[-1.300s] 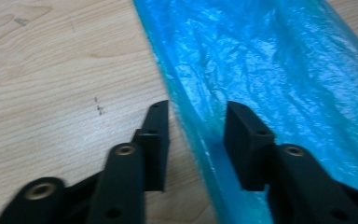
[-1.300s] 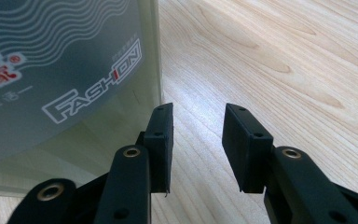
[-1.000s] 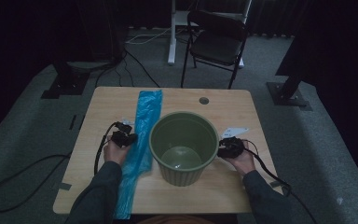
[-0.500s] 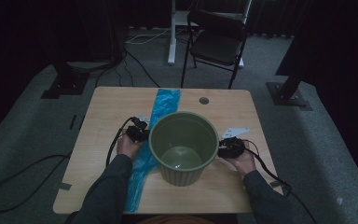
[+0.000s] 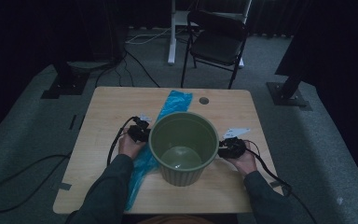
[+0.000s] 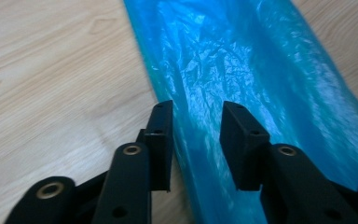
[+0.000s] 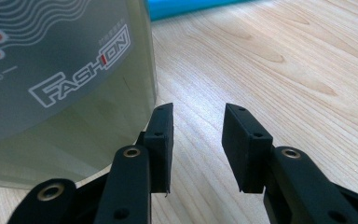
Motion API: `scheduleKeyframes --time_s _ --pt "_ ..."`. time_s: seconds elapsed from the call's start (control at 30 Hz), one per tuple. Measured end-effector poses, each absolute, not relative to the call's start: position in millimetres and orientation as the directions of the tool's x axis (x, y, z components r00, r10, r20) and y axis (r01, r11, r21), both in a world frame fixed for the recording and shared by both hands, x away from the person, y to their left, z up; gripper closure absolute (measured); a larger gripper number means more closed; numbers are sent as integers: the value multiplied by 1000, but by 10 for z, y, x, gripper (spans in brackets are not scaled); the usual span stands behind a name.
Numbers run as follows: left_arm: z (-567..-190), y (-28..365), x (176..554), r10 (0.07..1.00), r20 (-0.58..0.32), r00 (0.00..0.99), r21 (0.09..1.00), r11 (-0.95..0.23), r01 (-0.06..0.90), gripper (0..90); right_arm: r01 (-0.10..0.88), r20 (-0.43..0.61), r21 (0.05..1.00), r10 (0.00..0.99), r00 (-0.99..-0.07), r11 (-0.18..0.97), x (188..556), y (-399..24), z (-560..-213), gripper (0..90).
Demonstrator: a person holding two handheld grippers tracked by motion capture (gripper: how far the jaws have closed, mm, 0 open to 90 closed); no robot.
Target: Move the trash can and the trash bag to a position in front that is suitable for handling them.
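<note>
A green ribbed bin [image 5: 183, 145] stands upright and empty at the middle of the wooden table [image 5: 107, 109]. A long blue plastic bag [image 5: 173, 102] lies flat under and past the bin's left side. My left gripper [image 5: 140, 133] sits just left of the bin, over the bag. In the left gripper view its jaws stand apart above the crinkled blue plastic bag [image 6: 242, 70], gripper [image 6: 196, 140] open, nothing held. My right gripper [image 5: 229, 148] rests on the table against the bin's right side. The right gripper [image 7: 196, 144] is open beside the bin wall [image 7: 51, 79], which bears a "FASHION" label.
A white card [image 5: 237, 132] lies on the table just beyond my right hand. A round hole [image 5: 203, 100] is set near the far edge. Cables trail from both grippers off the table. A black folding chair [image 5: 216, 44] stands on the carpet beyond.
My left hand and gripper moved right toward the bin, dragging the blue bag so it now slants under the bin's left side. The right gripper stayed put.
</note>
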State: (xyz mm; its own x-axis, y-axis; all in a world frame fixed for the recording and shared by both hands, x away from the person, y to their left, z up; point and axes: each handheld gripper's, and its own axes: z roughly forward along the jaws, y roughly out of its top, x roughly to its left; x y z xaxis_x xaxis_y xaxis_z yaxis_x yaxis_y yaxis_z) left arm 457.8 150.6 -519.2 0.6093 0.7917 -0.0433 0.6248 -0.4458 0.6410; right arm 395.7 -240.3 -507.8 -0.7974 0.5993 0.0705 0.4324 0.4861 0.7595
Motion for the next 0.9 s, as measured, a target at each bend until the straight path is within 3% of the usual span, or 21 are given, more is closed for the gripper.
scheduleKeyframes --time_s 0.4,0.67,0.9 --pt "-4980 1716 4222 808 -76 585 697 -376 611 578 435 66 754 602 -796 493 3949 -2409 -5086 627" --pt "-4999 1630 3890 752 -46 658 672 -464 577 531 432 61 753 601 -797 497 3940 -2416 -5081 625" --pt "-5127 1688 3766 750 -1 661 606 -525 597 527 436 65 753 604 -795 493 3946 -2424 -5085 623"
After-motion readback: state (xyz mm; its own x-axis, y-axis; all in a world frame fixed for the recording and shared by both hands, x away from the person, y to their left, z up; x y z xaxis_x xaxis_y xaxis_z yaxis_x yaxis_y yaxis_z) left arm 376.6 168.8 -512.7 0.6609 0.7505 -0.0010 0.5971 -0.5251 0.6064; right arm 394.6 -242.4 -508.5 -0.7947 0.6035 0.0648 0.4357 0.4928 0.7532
